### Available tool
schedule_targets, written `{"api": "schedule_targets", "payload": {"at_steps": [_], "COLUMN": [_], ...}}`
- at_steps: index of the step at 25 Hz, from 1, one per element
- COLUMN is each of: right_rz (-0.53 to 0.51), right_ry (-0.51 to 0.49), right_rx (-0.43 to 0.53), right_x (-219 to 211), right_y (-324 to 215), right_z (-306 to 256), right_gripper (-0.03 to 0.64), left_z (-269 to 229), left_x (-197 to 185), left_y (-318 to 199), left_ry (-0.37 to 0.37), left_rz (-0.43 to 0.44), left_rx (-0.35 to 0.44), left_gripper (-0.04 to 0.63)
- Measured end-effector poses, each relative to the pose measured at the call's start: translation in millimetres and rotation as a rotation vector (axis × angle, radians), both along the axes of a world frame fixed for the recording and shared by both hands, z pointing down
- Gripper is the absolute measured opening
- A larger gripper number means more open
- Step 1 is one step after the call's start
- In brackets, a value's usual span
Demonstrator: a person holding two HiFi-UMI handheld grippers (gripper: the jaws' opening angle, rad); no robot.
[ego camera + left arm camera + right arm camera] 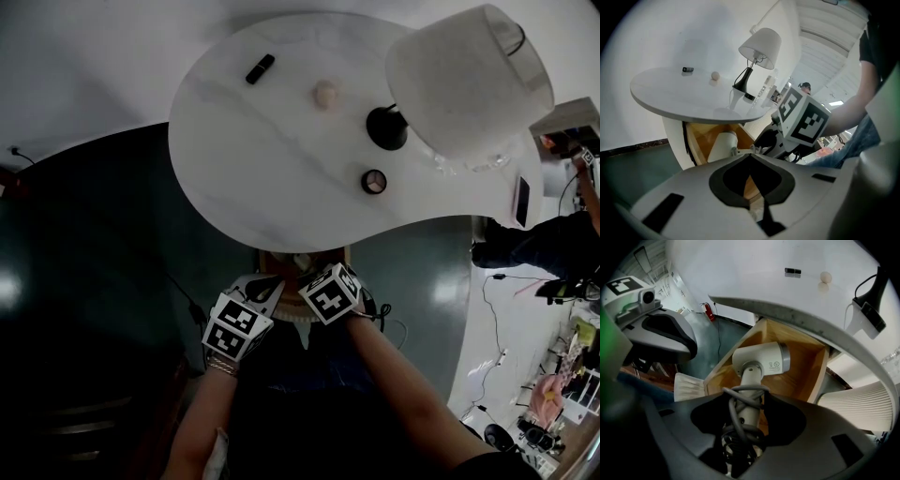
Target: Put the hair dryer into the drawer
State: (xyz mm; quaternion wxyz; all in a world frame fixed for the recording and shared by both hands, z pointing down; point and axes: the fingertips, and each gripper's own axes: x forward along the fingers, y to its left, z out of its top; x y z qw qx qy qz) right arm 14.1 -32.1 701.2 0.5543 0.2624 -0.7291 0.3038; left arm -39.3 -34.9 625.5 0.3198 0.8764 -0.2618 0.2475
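The right hand-held gripper (pixel 747 401) is clamped on the handle of the hair dryer (pixel 761 361), with the grey cord (pixel 740 394) wound round that handle just at the jaws. The dryer's white head points forward into the open wooden drawer (pixel 806 366), which stands out from under the white desk (pixel 740 273). I cannot tell whether the head already touches the drawer floor.

The left hand-held gripper (pixel 750 157) has its jaws drawn together to a thin slit with nothing between them. It sits just beside the right one, in front of the drawer.

The step in hand looks like the lowering and release. To do it well:
- Bring the dryer down head first and low, so it clears the underside of the desk top; the gap above the drawer looks tight.
- Lay it along the drawer, not across, so the handle ends inside the wooden walls and not on a rim.
- Watch the cord; a loop slipping off the handle could hang over the front edge and jam the drawer when it is pushed shut, so the whole bundle should go in with the handle.
- Part the jaws only once the dryer's weight rests on the wood, since it is top-heavy and would likely roll if dropped.
- The left hand-held gripper can stay clear, ready to push the drawer front.
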Motion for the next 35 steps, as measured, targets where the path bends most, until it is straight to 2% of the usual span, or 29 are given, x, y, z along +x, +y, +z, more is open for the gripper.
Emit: {"api": "schedule_targets", "payload": {"at_steps": [4,24,35], "right_rz": [-0.004,-0.054,-0.055], "right_ry": [0.025,0.116,0.111], "right_rx": [-0.020,-0.128,-0.168], "right_x": [1,-2,-5], "right_y": [2,7,10], "right_z": [6,34,39], "right_gripper": [0.232,0.233,0.239], "left_z": [4,15,18], "left_x": [5,2,-1], "left_y": [6,10,15], "left_ry": [-0.006,-0.003,0.010], "left_rz": [0.038,0.014,0.009], "left_rx": [-0.002,-0.038,-0.045], "left_gripper": [0.012,0.012,0.012]}}
